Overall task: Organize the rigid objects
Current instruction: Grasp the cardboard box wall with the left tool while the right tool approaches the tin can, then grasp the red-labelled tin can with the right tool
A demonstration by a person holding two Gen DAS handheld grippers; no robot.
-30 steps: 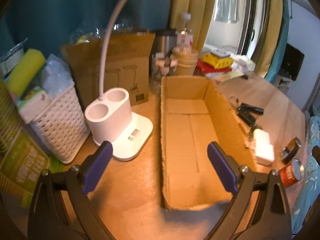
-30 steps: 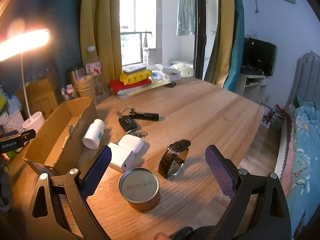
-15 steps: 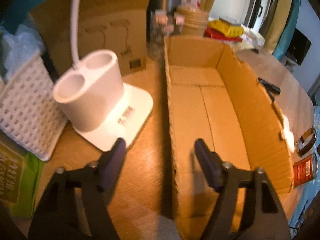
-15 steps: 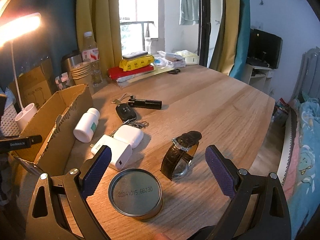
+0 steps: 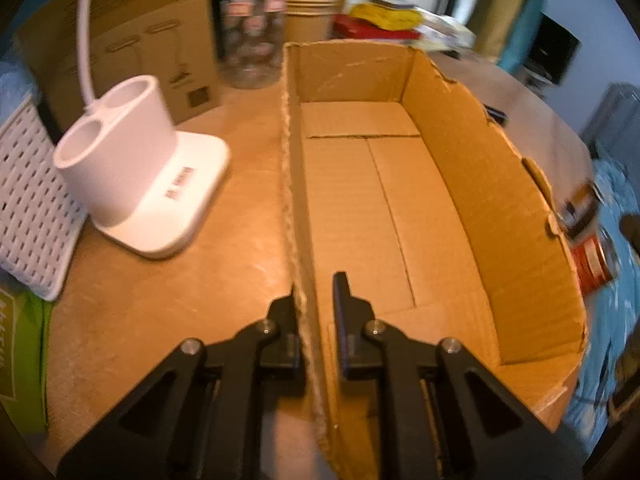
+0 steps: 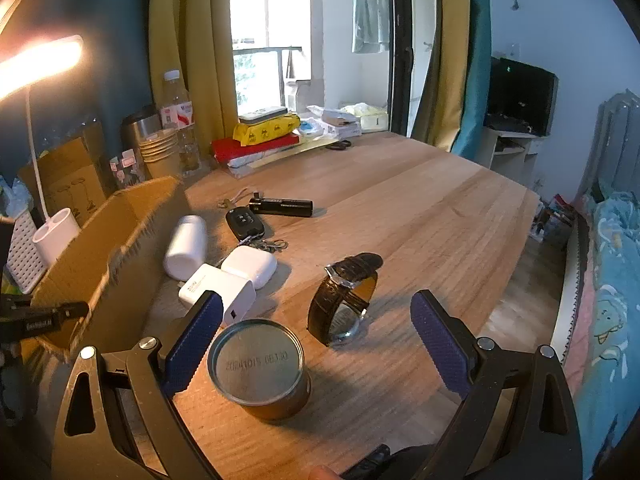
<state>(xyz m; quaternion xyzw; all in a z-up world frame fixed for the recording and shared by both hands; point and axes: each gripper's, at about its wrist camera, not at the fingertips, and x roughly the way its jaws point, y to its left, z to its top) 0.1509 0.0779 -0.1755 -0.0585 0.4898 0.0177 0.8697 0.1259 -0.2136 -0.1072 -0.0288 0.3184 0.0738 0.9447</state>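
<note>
Because the cardboard box point(image 5: 400, 208) is light and would slide when things are dropped into it, the left gripper point(image 5: 316, 300) has pinched its near long wall, one finger outside and one inside, with the torn upper edge of the wall running up between them. That hold looks meant to steady or drag the box, which lies empty along the left side of the tabletop point(image 6: 400, 208), just beside a white lamp base point(image 5: 136, 168) and a white basket point(image 5: 24, 200) at the tabletop's left edge.

The right gripper point(image 6: 316, 336) hangs spread wide over the near edge of the tabletop, pinching nothing. A round tin point(image 6: 258, 368) stands just inside its left finger, and a wristwatch point(image 6: 346, 292) stands on its strap a little beyond, between the fingers in view but apart from both.

The other loose things wait close to the box's outer wall, probably so each trip is short: a white pill bottle point(image 6: 186, 246) on its side, a charger point(image 6: 218, 292) touching an earbud case point(image 6: 250, 266), a car key point(image 6: 244, 224) and a black flashlight point(image 6: 282, 206) further back. By my reading, nothing is yet sorted.
</note>
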